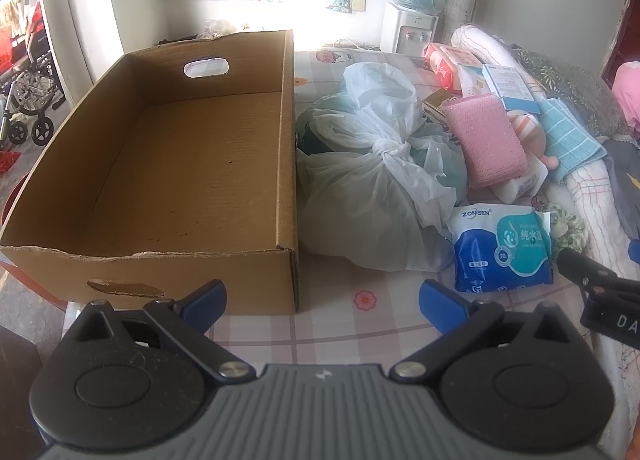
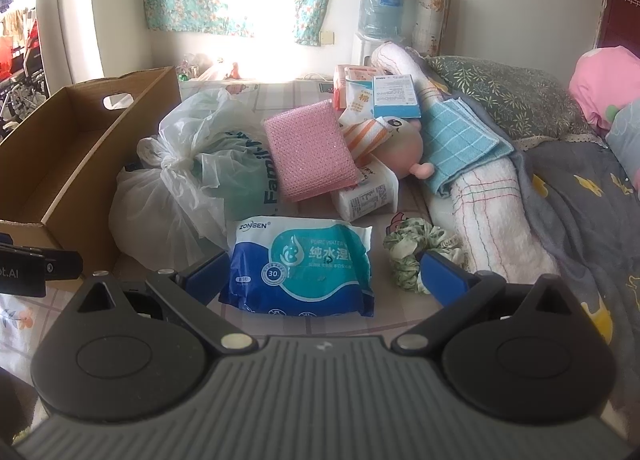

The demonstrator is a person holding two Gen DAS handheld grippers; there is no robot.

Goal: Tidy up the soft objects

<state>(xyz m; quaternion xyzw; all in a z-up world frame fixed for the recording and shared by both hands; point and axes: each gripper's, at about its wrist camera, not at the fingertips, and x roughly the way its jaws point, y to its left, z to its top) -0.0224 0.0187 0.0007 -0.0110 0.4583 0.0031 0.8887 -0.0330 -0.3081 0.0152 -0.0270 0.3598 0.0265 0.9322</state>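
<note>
An empty cardboard box (image 1: 192,163) sits on the bed at the left; it also shows in the right wrist view (image 2: 60,163). Beside it lie tied white plastic bags (image 1: 372,187) (image 2: 172,187), a blue wet-wipes pack (image 1: 504,248) (image 2: 304,264), a pink sponge cloth (image 1: 484,139) (image 2: 308,147), a doll (image 2: 392,143), a blue cloth (image 2: 456,135) and a green scrunchie (image 2: 416,252). My left gripper (image 1: 322,302) is open and empty, just in front of the box's near right corner. My right gripper (image 2: 326,274) is open and empty, its fingers astride the near end of the wipes pack.
A rolled white towel (image 2: 488,211) and grey blanket (image 2: 580,199) lie on the right. Small cartons (image 2: 376,95) sit behind the pile. A water dispenser (image 1: 412,11) stands by the far wall. A wheelchair (image 1: 28,99) is off the bed at left.
</note>
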